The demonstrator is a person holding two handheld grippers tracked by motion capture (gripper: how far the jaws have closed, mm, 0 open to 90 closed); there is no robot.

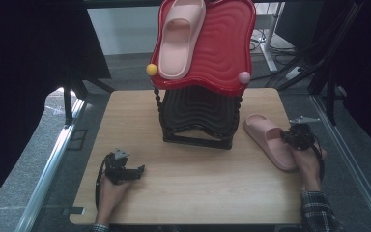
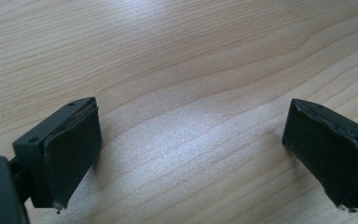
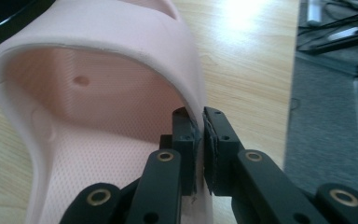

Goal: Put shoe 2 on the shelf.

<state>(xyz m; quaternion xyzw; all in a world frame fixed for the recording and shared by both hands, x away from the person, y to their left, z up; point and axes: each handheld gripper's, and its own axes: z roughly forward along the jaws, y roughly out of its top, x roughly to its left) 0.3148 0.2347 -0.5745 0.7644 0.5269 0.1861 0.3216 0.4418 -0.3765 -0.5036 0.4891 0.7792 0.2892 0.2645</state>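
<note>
The high view looks forward and down on the table (image 1: 188, 193). Both gripper views sit close (lenses behind the jaws), sharing its wood.

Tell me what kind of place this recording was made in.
Probably a lab or workshop set up for recording, not a home. A small wooden table stands on grey carpet between metal rails, cables and equipment legs lie behind it, and a tiered red and black shoe rack holds one pink slipper.
</note>
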